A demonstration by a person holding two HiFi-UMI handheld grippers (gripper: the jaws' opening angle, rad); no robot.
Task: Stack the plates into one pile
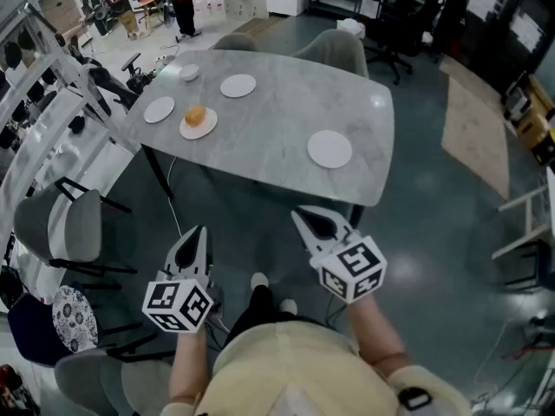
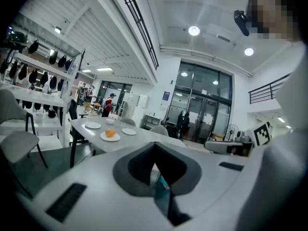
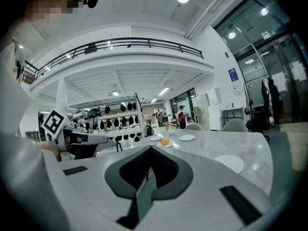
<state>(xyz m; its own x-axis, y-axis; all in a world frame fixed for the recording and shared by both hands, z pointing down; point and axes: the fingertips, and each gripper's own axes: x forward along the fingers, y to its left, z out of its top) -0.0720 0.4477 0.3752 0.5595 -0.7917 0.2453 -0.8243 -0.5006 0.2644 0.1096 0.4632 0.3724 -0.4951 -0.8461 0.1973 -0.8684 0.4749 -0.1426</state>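
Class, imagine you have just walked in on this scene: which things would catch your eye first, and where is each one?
The left gripper and right gripper, both shut and empty, jut out in the foreground, short of the grey table. On it a lone plate lies near the front edge. The other plates cluster at the far left end, among them the loaded plate, which bears an orange lump.
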